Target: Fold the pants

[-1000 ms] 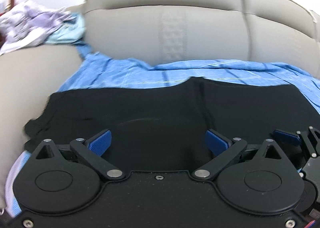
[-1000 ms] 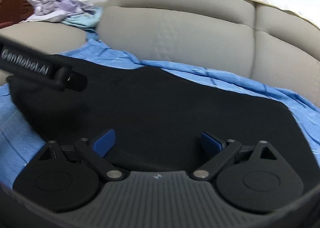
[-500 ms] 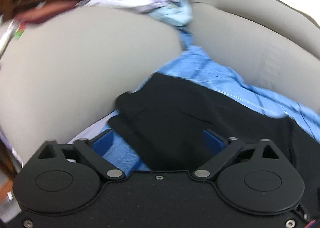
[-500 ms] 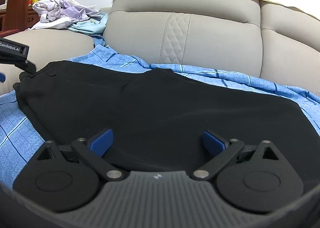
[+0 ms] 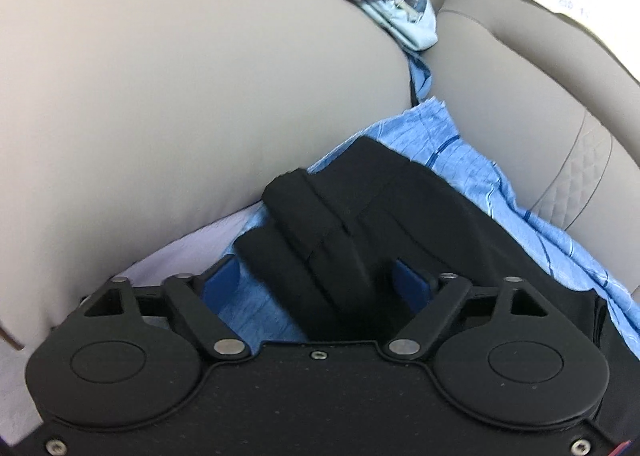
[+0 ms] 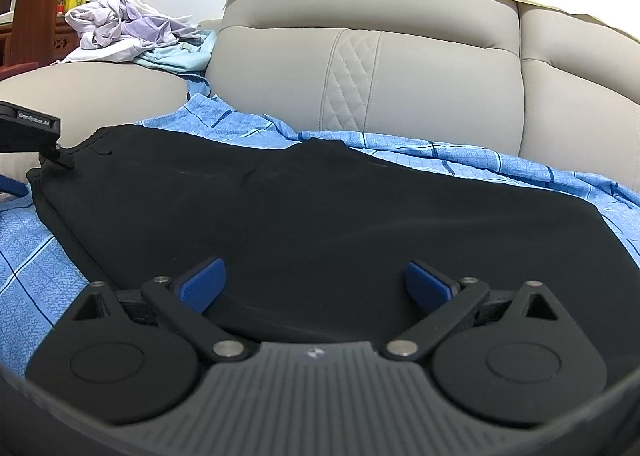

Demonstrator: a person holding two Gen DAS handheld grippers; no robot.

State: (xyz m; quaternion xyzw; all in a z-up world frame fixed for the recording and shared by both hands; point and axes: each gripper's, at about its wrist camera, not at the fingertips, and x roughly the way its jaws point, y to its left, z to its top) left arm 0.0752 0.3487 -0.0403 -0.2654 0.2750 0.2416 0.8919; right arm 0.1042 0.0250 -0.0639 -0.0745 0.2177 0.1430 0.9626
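Left gripper [image 5: 316,280], jaws spread wide, straddles the bunched end of the one pair of black pants [image 6: 304,208] at twelve o'clock, nearer it. The pants run long from nine to three across the blue sheet [image 6: 460,156]. Right gripper [image 6: 314,282] hovers spread, empty, over them mid-length.

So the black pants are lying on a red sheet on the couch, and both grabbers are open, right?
Almost. The sheet under the black pants is blue with dark lines, not red; the right wrist view shows it clearly. The rest holds: the pants lie on the couch, and the left gripper and right gripper are both open.
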